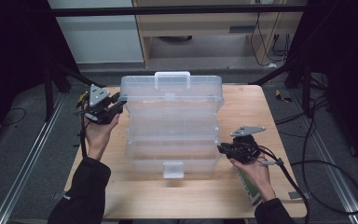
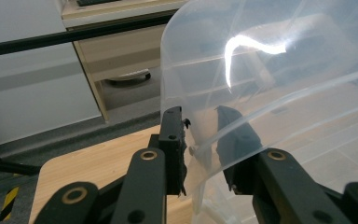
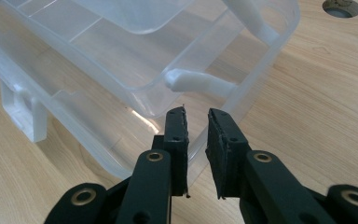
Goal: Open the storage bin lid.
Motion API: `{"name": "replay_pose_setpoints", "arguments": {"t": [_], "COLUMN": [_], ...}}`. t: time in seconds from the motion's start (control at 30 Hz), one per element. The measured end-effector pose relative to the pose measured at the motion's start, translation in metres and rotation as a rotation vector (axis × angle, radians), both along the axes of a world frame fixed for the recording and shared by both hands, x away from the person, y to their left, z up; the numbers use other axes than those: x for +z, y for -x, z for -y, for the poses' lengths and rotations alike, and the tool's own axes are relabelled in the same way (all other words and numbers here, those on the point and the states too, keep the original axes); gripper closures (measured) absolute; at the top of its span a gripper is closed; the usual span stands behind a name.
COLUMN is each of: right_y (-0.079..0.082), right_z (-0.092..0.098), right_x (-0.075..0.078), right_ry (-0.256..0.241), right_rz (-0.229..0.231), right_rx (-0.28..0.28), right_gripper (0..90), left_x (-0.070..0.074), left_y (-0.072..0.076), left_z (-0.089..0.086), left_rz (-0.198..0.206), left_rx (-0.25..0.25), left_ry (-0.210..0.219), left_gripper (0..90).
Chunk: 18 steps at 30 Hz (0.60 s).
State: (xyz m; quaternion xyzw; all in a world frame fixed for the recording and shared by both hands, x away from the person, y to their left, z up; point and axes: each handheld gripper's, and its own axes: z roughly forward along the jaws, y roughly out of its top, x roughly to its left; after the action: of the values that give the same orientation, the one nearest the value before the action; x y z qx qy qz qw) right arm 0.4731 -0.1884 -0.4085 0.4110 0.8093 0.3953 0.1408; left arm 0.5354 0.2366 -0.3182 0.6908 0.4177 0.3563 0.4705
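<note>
Wooden table (image 1: pixel 279 116), booklet (image 1: pixel 248 186), cabinet (image 1: pixel 205 23) beyond

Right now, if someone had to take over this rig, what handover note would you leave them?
Left gripper: fingers either side of the edge of the clear box's raised lid, at its left end; looks like a grip, firmness unclear.
Right gripper: fingers slightly apart at the box's front right corner, straddling the rim, not clamped.
Box: mid-table, tiers fanned open, handle at the far side, latch facing the person. Trays look empty.
Done: box opened.
Left: probably either finish spreading the tiers or close them; steady the base first.
</note>
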Motion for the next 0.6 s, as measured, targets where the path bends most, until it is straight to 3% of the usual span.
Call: {"name": "replay_pose_setpoints", "arguments": {"t": [0.33,0.6], "right_y": [0.0,-0.001], "right_z": [0.001,0.001], "right_x": [-0.001,-0.001], "right_ry": [-0.013,-0.016], "right_rz": [-0.007,-0.009], "right_rx": [0.001,0.001], "right_gripper": [77.9,77.9], "left_x": [0.005,0.008], "left_y": [-0.012,-0.026], "left_z": [0.003,0.004], "left_rz": [-0.004,-0.015], "left_rx": [0.023,0.033], "left_ry": [-0.01,0.008], "left_gripper": [75.3,75.9]}}
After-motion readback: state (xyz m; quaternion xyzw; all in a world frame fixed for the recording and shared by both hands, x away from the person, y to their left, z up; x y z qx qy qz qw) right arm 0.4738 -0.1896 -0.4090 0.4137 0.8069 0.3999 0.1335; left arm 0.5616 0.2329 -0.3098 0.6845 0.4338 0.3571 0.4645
